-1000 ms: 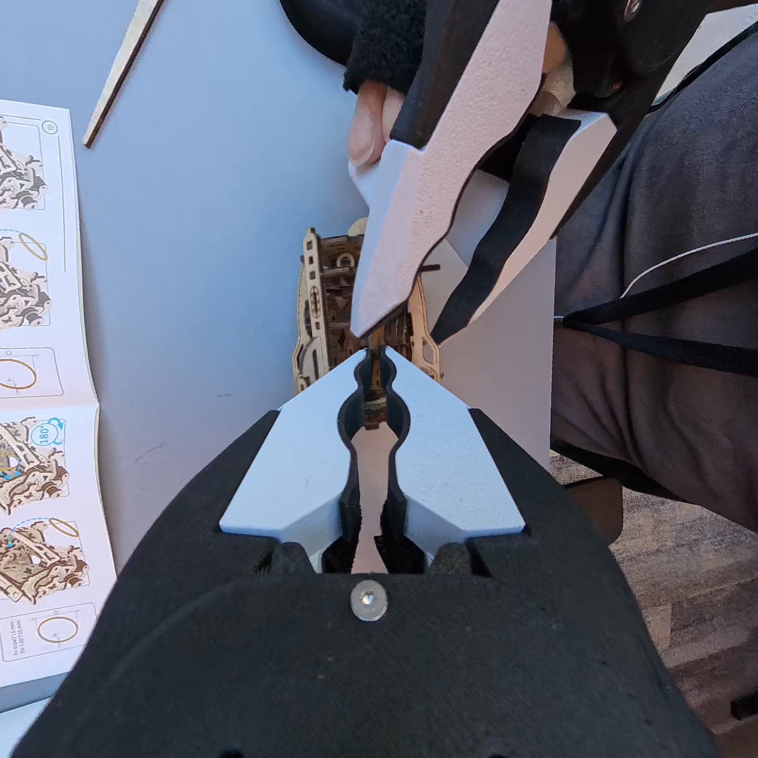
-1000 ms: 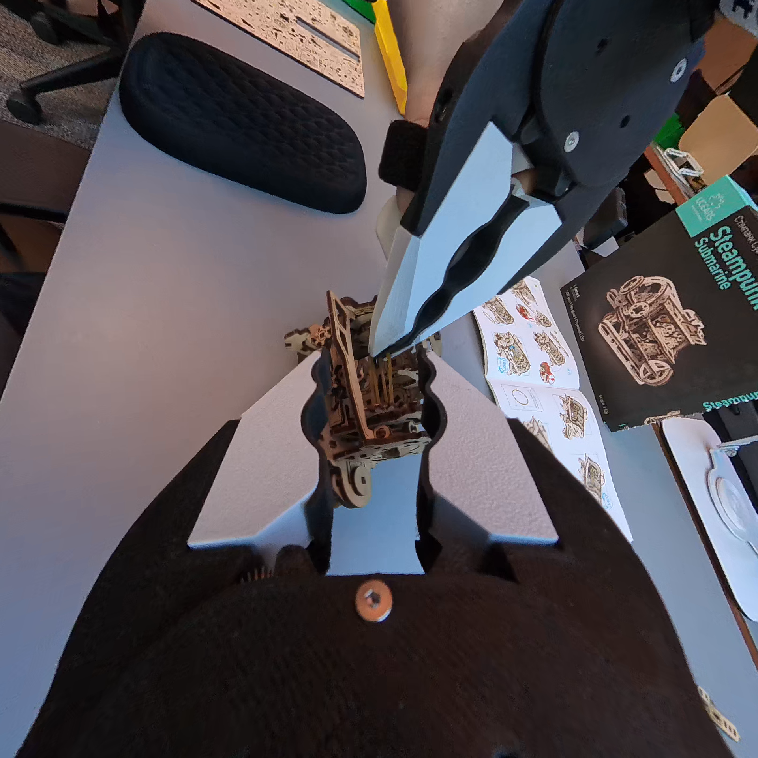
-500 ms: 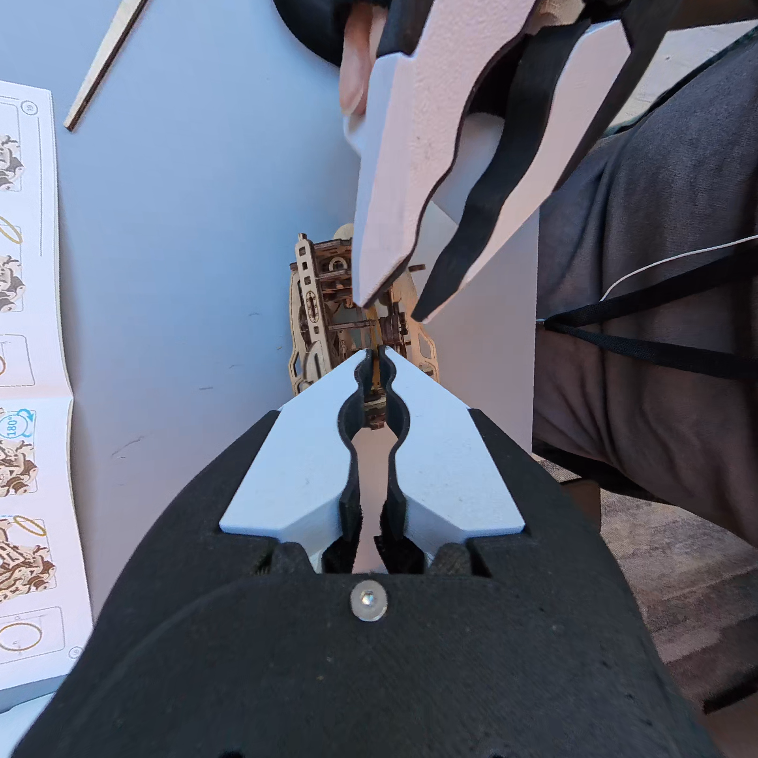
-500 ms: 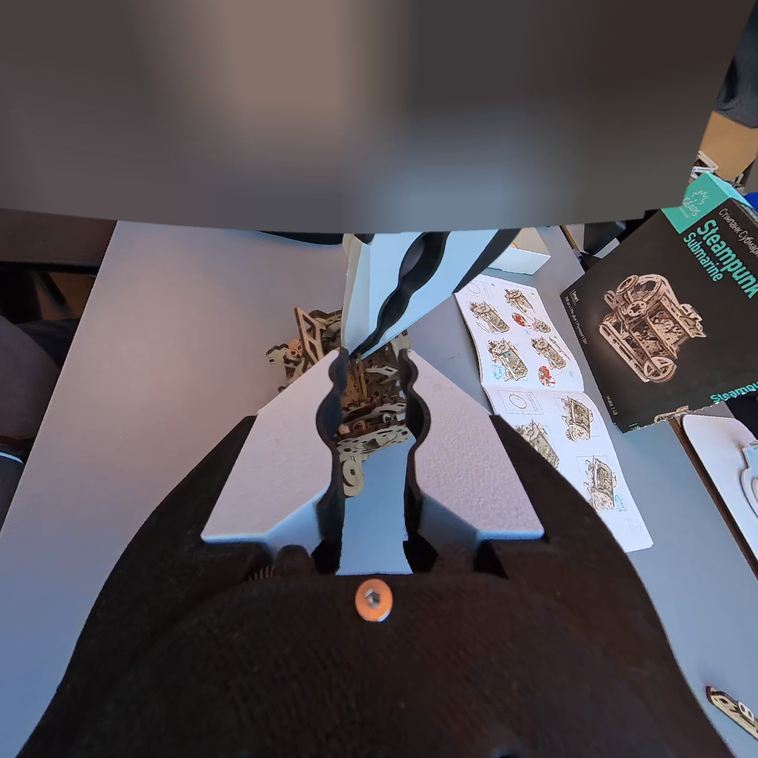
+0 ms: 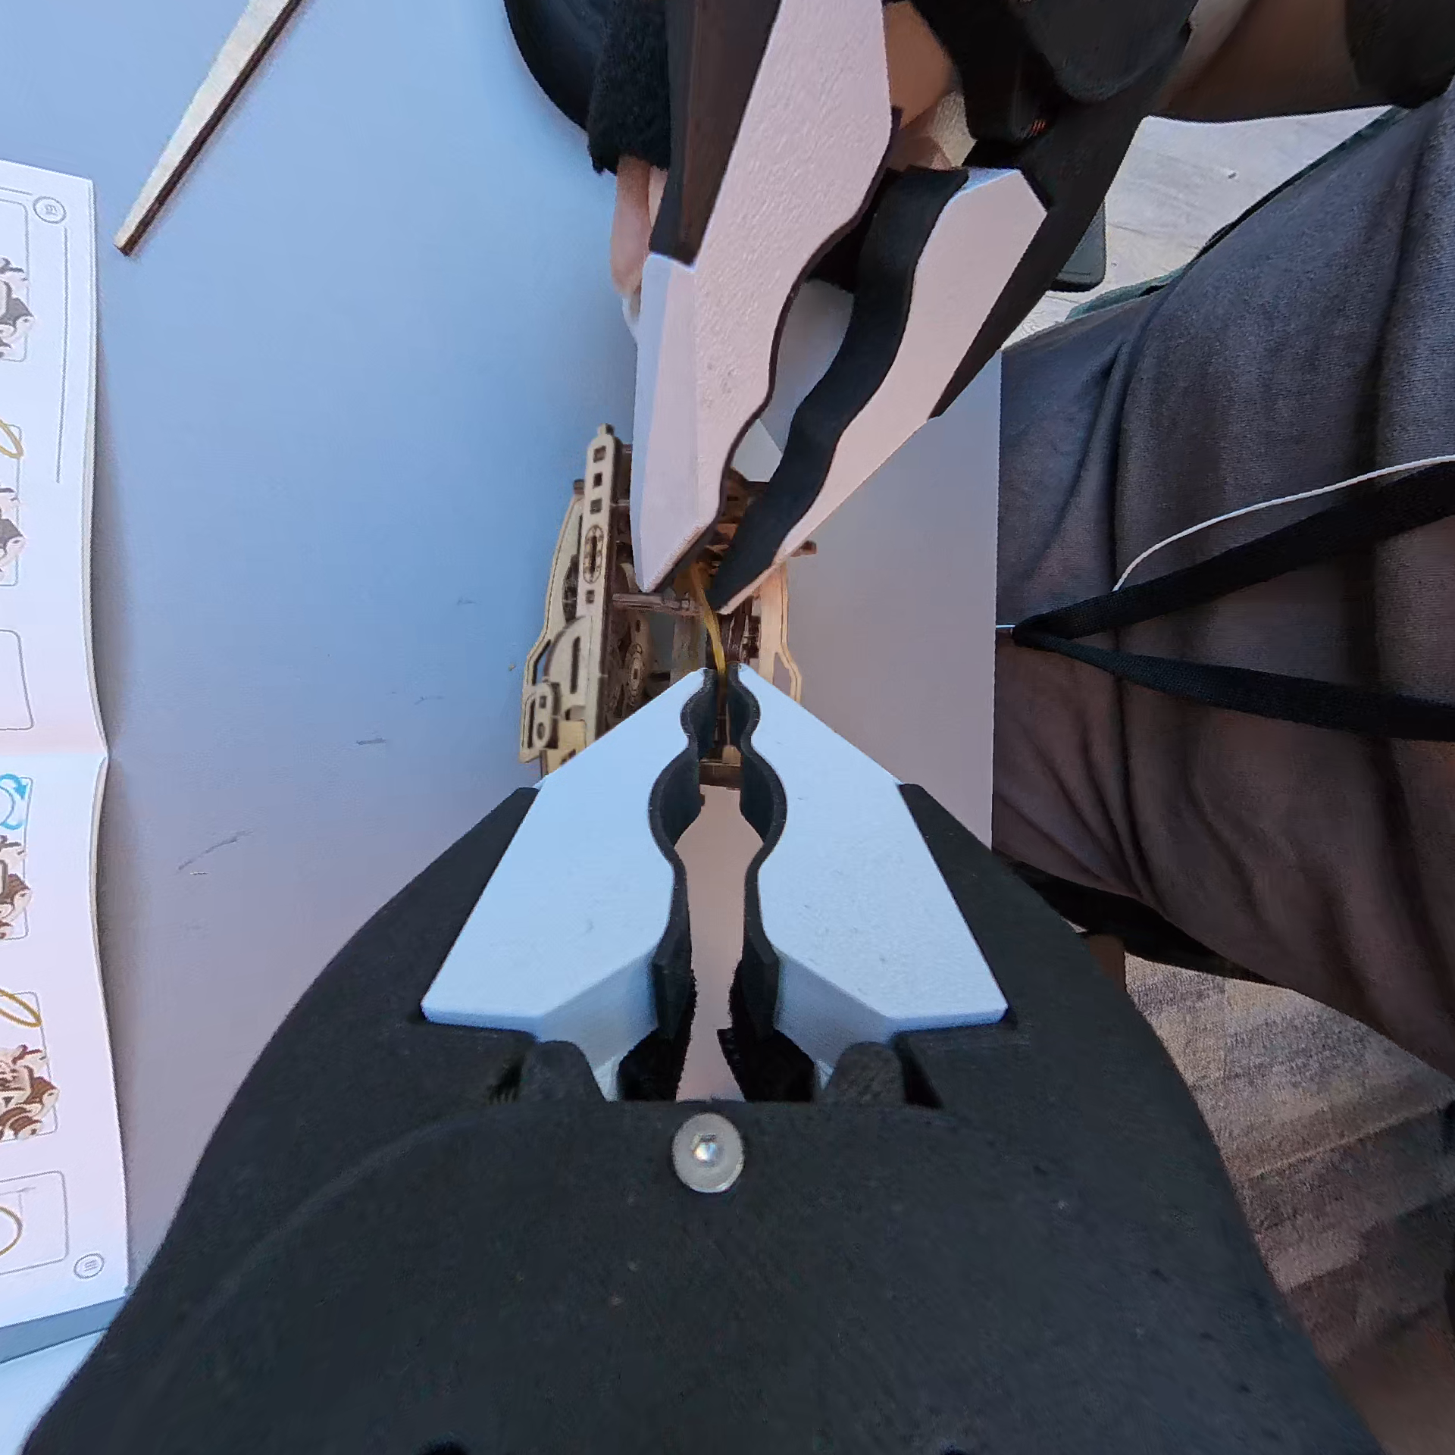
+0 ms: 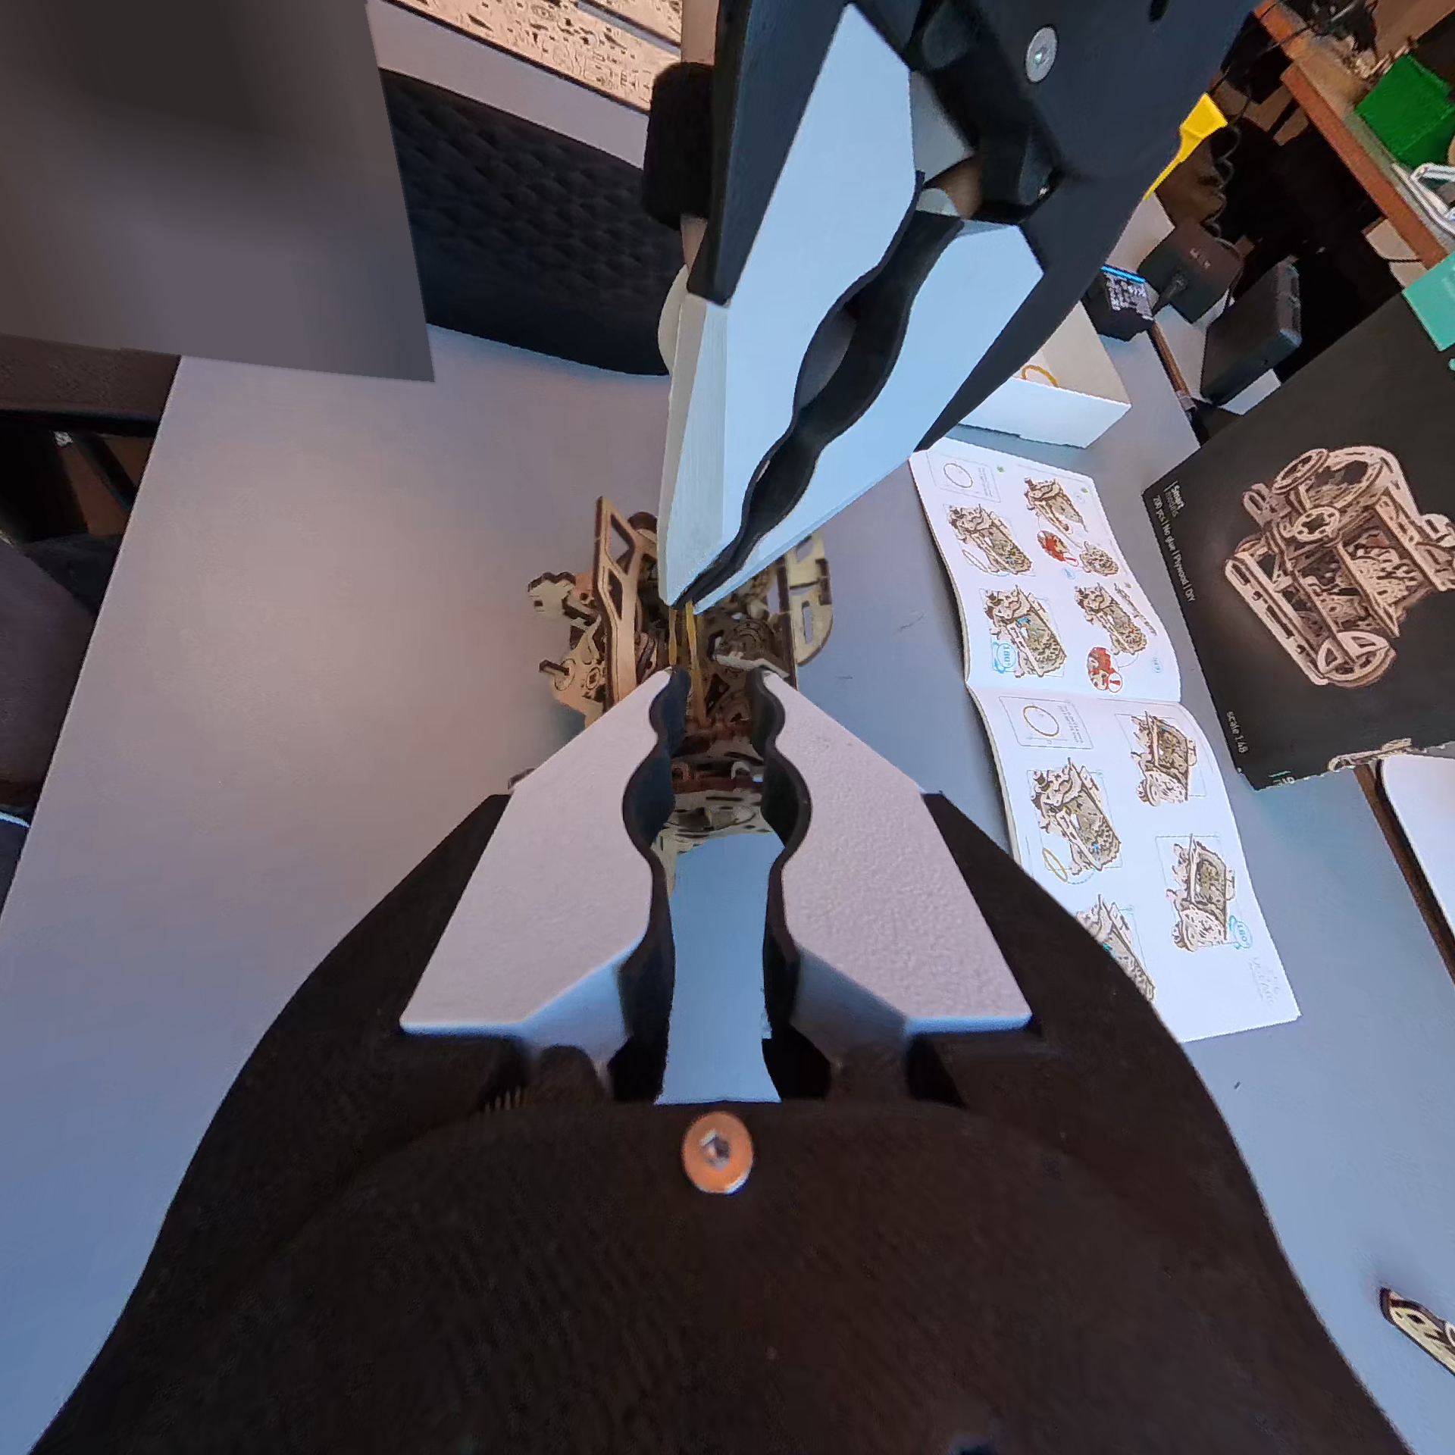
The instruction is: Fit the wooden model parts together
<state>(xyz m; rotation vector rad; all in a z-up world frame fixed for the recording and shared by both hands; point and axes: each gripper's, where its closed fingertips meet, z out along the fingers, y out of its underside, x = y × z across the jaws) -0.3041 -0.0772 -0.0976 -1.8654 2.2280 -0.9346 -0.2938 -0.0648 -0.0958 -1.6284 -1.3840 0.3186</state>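
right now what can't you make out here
- band lower end: right view, lost inside the model between the right gripper fingers
- booklet: left view, cut by the left edge
- wooden piece: right view, cut by the right edge
- top left, right view: blurred patch

Pale laser-cut plywood model, matt, scorched brown edges. Smooth grey table. Glossy paper instruction booklet. Thin yellow rubber band.

Wooden model – pale tan with dark brown cut-outs; yellow band. Table grey-blue. Booklet white with tan pictures – box black. Gripper fingers white with black pads.
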